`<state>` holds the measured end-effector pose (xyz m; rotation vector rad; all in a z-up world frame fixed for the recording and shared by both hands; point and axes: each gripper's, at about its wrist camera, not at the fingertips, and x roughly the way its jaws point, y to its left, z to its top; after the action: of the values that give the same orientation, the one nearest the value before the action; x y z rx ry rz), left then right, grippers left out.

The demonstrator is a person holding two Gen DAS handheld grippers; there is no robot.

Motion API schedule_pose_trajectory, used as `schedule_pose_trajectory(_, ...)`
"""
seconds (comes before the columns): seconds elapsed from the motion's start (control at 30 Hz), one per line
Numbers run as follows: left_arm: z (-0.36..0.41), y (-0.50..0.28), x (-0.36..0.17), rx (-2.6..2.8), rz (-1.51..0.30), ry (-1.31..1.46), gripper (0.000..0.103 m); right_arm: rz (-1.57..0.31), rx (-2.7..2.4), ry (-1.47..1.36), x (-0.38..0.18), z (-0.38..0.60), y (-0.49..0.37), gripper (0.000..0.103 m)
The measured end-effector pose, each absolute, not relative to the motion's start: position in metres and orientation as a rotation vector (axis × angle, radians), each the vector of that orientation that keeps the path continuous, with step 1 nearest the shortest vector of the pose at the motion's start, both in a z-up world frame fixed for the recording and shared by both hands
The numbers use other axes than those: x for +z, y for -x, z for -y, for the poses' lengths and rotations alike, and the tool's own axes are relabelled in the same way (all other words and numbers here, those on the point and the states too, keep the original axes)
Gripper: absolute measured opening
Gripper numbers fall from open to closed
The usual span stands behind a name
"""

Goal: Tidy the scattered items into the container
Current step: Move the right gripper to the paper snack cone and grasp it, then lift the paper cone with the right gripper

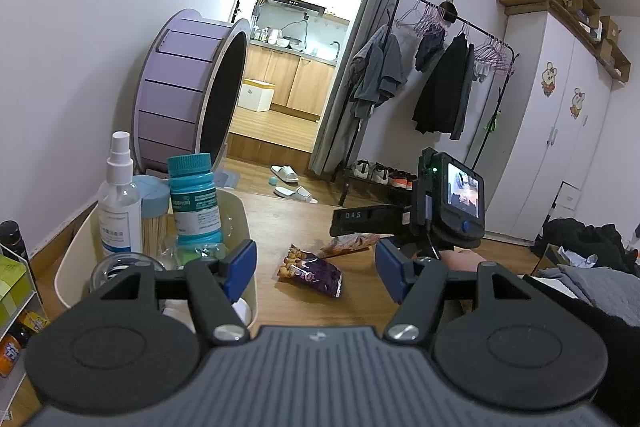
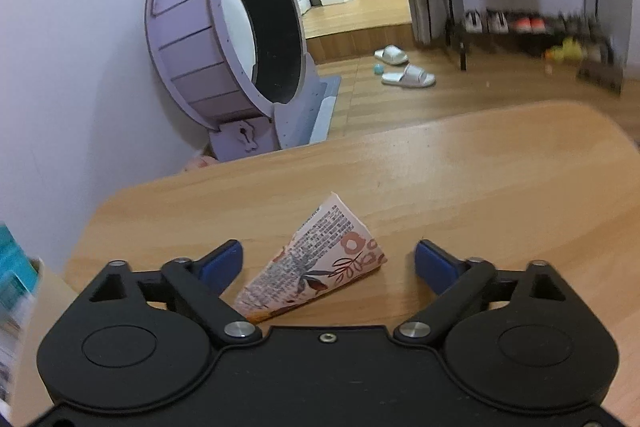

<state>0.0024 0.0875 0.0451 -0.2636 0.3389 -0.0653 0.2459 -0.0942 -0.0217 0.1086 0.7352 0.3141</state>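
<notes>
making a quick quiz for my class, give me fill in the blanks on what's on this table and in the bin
1. The bottle standing in the white bin has a ____ cap.
2. The pink floral packet lies between the fingers of the ____ tool.
3. The purple snack bag lies on the ____, outside the bin.

Missing words: teal; right; table

Right gripper [image 2: 328,261]: jaws apart, blue pads clear of the packet.
Snack packet [image 2: 320,259]: flat on the wooden table [image 2: 480,167], between the fingers.
</notes>
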Motion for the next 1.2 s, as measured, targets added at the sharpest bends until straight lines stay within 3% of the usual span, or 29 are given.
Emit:
schedule_pose_trajectory(0.1,-0.086,-0.001,0.046,-0.065,-0.341,0.264,0.065,-0.722,0.336,-0.097,-0.020,0.095,-0.245,0.066)
schedule_pose_trajectory(0.47,-0.083,-0.003,0.045,-0.088,-0.348,0.253,0.065,-0.733,0.509,-0.017,-0.006,0.139,-0.240,0.055)
schedule_pose_trajectory(0.7,-0.072,-0.005,0.042,-0.145,-0.364,0.222,0.065,-0.784,0.702,0.198,0.005,0.133,-0.218,0.056)
schedule_pose_trajectory(0.8,-0.068,-0.005,0.041,-0.169,-0.368,0.211,0.065,-0.782,0.692,0.285,0.006,0.125,-0.202,0.066)
schedule_pose_trajectory(0.87,-0.067,-0.005,0.040,-0.174,-0.369,0.206,0.065,-0.764,0.658,0.260,0.009,0.129,-0.195,0.073)
schedule_pose_trajectory(1.2,-0.067,-0.005,0.038,-0.164,-0.370,0.211,0.065,-0.747,0.538,-0.035,0.002,0.134,-0.186,0.074)
